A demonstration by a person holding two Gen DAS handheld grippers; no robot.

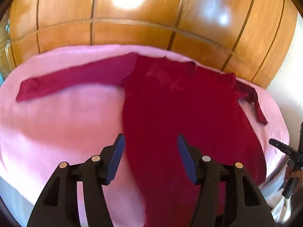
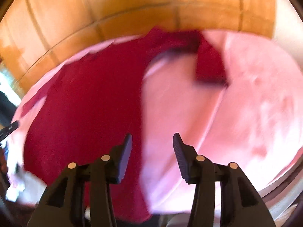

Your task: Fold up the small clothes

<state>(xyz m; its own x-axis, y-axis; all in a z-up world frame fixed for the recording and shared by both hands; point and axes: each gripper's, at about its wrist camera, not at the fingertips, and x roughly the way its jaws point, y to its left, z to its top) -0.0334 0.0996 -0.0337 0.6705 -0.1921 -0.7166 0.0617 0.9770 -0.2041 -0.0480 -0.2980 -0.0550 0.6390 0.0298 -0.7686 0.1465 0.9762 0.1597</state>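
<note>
The red long-sleeved top [image 1: 170, 104] lies spread flat on the pink bed [image 1: 56, 123], collar toward the far edge. Left gripper [image 1: 151, 157] and right gripper [image 2: 152, 155] hover above its near hem, jaws spread, holding nothing.

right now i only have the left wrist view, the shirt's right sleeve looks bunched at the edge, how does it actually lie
Observer: From the right wrist view the right sleeve is bent at the shoulder, its cuff pointing back toward you on the pink sheet.
Operator: is my right gripper on anything
Observer: No. The right gripper is open, over the shirt side edge, holding nothing.
Operator: anything right of that sleeve
Observer: Only bare sheet with a long crease.
</note>
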